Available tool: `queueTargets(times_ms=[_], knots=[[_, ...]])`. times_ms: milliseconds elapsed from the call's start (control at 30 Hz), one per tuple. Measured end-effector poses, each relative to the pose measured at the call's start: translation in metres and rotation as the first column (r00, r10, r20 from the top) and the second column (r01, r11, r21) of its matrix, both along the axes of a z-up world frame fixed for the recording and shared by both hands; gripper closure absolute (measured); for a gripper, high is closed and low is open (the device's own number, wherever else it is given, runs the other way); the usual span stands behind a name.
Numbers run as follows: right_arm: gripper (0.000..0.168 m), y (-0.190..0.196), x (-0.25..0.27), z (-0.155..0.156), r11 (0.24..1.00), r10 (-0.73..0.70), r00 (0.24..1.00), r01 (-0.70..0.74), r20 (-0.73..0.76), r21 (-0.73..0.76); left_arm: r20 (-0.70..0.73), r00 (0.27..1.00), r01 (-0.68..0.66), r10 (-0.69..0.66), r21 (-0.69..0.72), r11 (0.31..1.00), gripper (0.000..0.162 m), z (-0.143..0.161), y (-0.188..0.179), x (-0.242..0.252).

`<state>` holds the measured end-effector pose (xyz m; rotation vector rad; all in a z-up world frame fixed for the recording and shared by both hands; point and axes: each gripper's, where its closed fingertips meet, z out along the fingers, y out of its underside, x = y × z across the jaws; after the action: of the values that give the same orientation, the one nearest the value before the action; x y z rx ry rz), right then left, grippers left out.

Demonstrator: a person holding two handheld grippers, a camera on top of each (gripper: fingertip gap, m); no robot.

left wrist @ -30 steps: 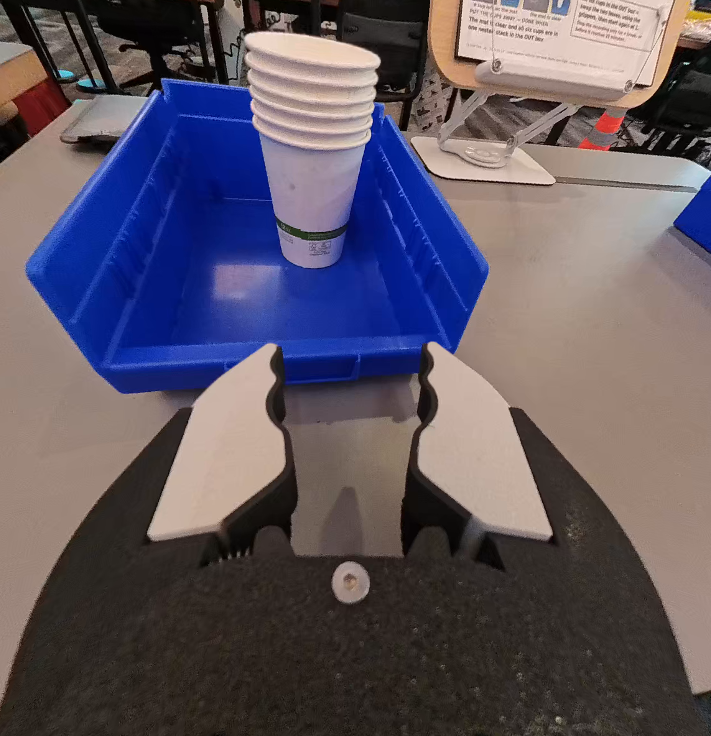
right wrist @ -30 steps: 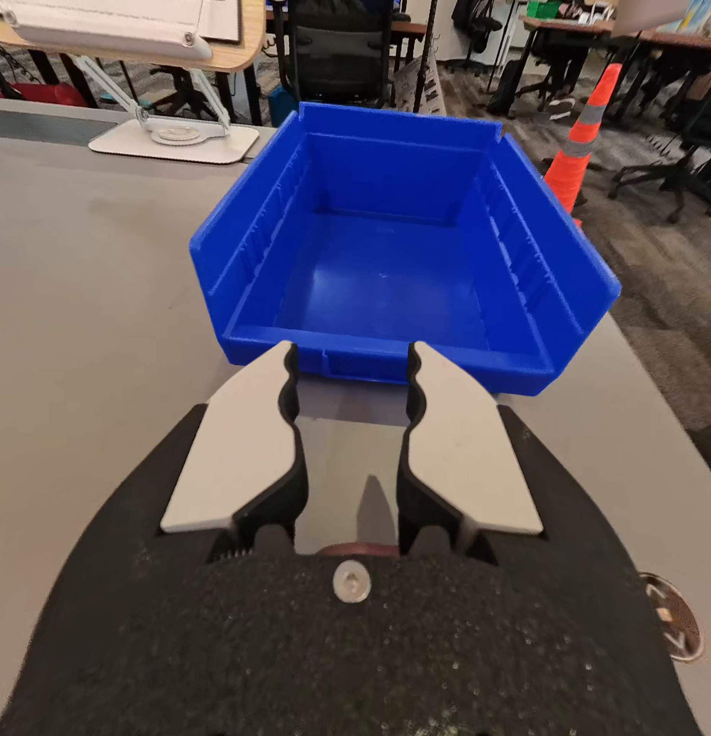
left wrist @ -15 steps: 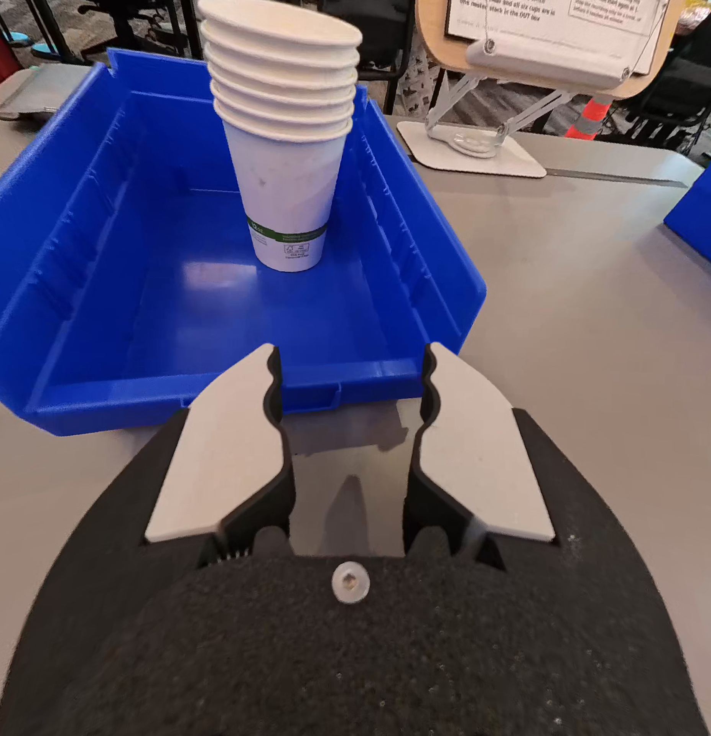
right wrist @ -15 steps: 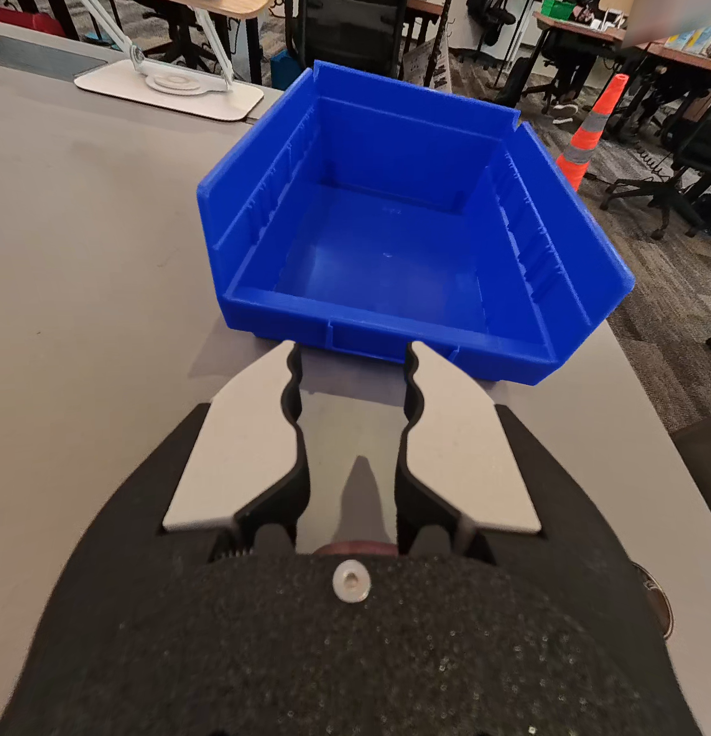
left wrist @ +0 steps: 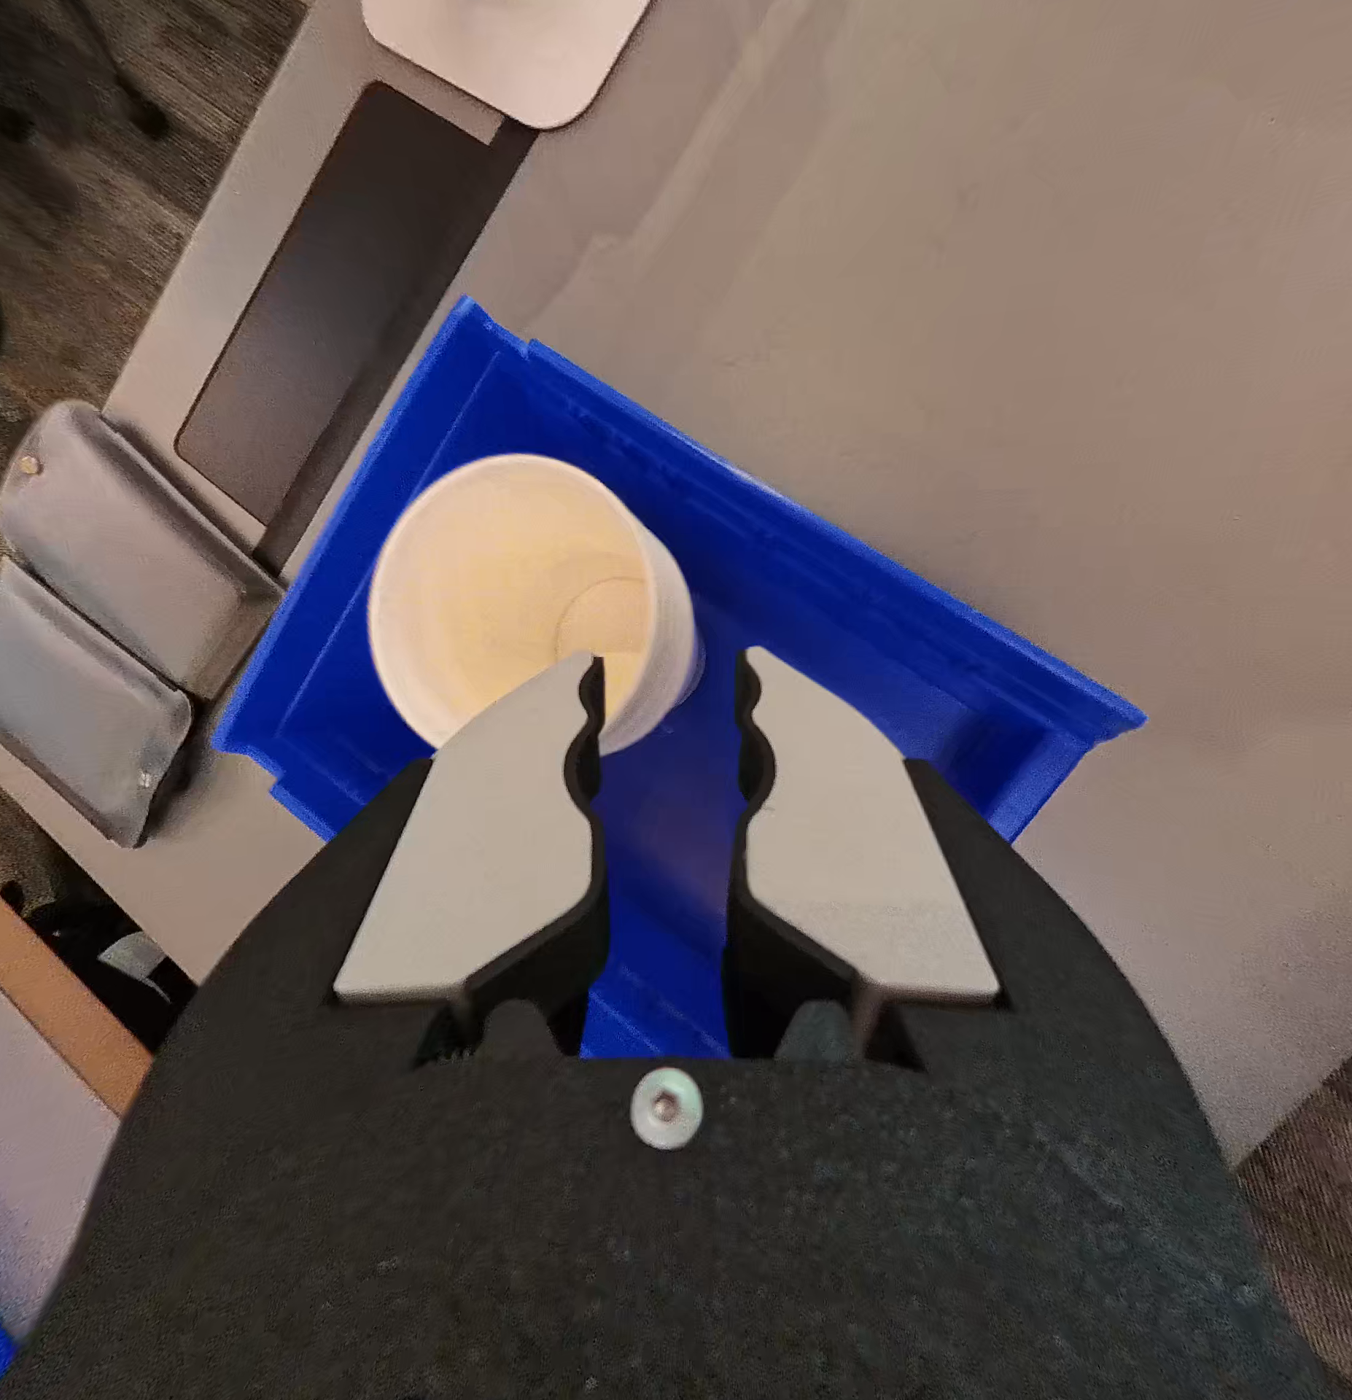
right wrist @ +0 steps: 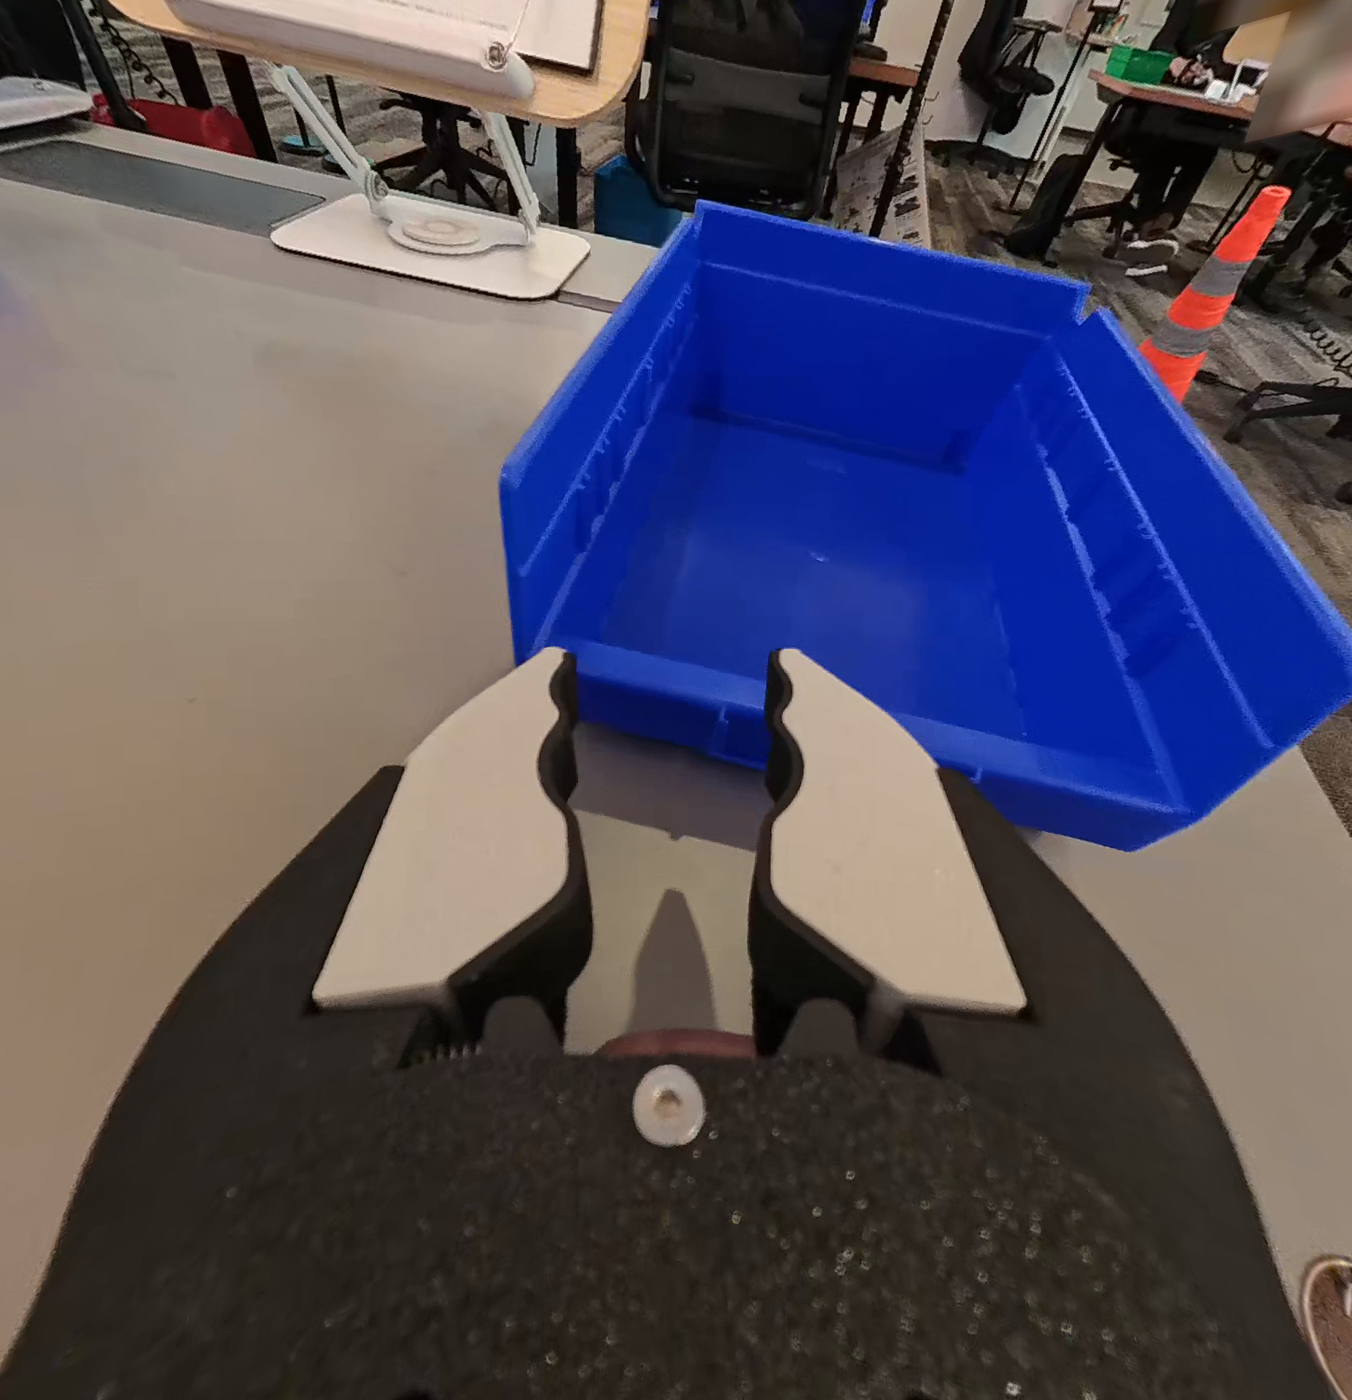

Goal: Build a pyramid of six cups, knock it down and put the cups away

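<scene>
In the left wrist view I look down from above into a blue bin [left wrist: 847,606] that holds a nested stack of white paper cups [left wrist: 506,598], seen mouth-up. My left gripper [left wrist: 669,667] is open and empty, hovering above the bin; its left fingertip [left wrist: 574,682] overlaps the stack's near rim in the image. In the right wrist view a second blue bin [right wrist: 1112,803] stands empty on the grey table [right wrist: 203,530]. My right gripper [right wrist: 669,667] is open and empty, just short of that bin's front wall.
A white stand base [right wrist: 430,242] with a tilted board sits at the table's back. An orange cone [right wrist: 1218,288] and office chairs stand on the floor beyond. A grey chair [left wrist: 89,621] is beside the table's left edge in the left wrist view.
My left gripper has risen and tipped down, now looking into the cup stack from above instead of from the front. My right gripper has shifted slightly left; its bin now sits more to the right.
</scene>
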<state>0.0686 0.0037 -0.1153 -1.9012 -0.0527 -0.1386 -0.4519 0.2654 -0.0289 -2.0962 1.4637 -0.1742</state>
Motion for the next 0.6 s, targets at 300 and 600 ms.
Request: queueTargets(times_ms=[300, 600], knots=[[0.122, 0.002, 0.001, -0.007, 1.000, 0.004, 1.000, -0.005, -0.001, -0.026, 0.007, 0.993, 0.116, -0.118, -0.218, 0.969, 0.139, -0.004, 0.005, 0.010], [0.123, 0.002, 0.000, -0.009, 0.999, 0.017, 1.000, -0.018, -0.020, -0.035, 0.000, 0.996, 0.084, -0.091, -0.375, 0.923, 0.139, -0.018, 0.008, 0.002]])
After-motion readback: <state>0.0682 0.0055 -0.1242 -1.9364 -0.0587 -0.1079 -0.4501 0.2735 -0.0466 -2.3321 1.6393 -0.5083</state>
